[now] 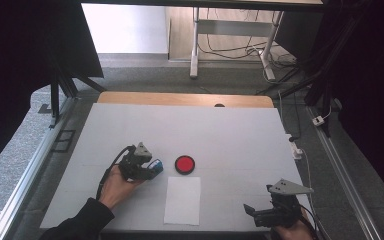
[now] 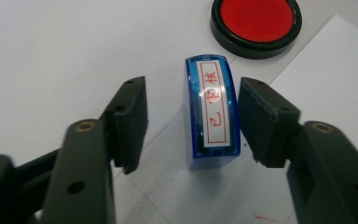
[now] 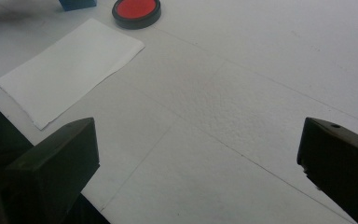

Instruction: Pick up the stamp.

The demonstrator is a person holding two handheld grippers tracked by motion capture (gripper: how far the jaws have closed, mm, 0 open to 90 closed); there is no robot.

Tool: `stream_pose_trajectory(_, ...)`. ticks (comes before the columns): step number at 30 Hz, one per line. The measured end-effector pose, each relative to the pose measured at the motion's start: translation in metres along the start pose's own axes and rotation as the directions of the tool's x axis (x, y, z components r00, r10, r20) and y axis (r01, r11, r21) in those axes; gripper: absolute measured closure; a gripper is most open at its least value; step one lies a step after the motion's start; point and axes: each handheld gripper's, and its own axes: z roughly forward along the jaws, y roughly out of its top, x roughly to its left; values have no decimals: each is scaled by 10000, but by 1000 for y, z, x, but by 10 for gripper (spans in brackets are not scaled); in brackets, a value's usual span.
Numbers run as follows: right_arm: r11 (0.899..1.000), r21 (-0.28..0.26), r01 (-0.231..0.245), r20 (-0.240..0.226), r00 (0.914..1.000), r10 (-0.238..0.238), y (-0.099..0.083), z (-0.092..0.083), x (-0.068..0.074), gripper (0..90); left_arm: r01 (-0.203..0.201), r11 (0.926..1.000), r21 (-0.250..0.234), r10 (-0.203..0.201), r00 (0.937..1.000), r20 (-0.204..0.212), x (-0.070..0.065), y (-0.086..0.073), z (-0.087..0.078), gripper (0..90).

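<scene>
Stamp, a blue self-inking block with a white label of red characters, stands on the white table cover just beside the ink pad, on the side nearer the person's left hand. It sits between the two black jaws of the left gripper, with its long axis running away from that gripper's camera, parallel to the jaw faces, so the pads meet its long flat sides. The jaws stand apart: the right-hand pad is almost at the stamp's side, while the left-hand pad has a clear gap, so the stamp is off-centre and not yet clamped. The left gripper is far nearer than the right gripper, which hangs wide apart over bare cover, well apart from the ink pad. The paper sheet lies near the pad, toward the person. The stamp's underside is hidden, its label glares, and from above the gripper covers most of it.
</scene>
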Motion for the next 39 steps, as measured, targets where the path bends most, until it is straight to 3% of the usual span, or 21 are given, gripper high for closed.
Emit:
stream_pose_trajectory(5, 10000, 12, 16, -11, 10000, -16, 0, 0, 0, 0, -87, 10000, 26, 86, 9997, 209, 1, 1, -1, 560)
stream_pose_trajectory(6, 10000, 14, 19, -17, 10000, -19, 0, 0, 0, 0, -117, 9999, 1, 117, 9995, 301, 0, 1, -1, 669)
stream_pose_trajectory(7, 10000, 14, 21, -17, 10000, -21, 0, 0, 0, 0, -114, 9999, -26, 115, 9994, 320, 0, 1, -2, 690)
stream_pose_trajectory(10, 10000, 22, 31, -22, 10000, -31, 0, 0, 0, 0, -324, 9994, 96, 321, 9990, 327, -2, 3, -2, 697)
stream_pose_trajectory(18, 10000, 9, 23, -26, 10000, -23, 0, 0, 0, 0, -120, 9999, 98, 116, 9989, 457, -2, 5, -3, 698)
stream_pose_trajectory(27, 10000, -12, 37, -34, 10000, -37, 0, 0, 0, 0, 222, 9988, -443, -194, 9979, 625, 3, 8, -20, 697)
stream_pose_trajectory(39, 10000, 4, 62, -21, 10000, -62, 0, -1, 0, 0, 173, 9970, -749, -113, 9967, 801, 3, 11, -40, 697)
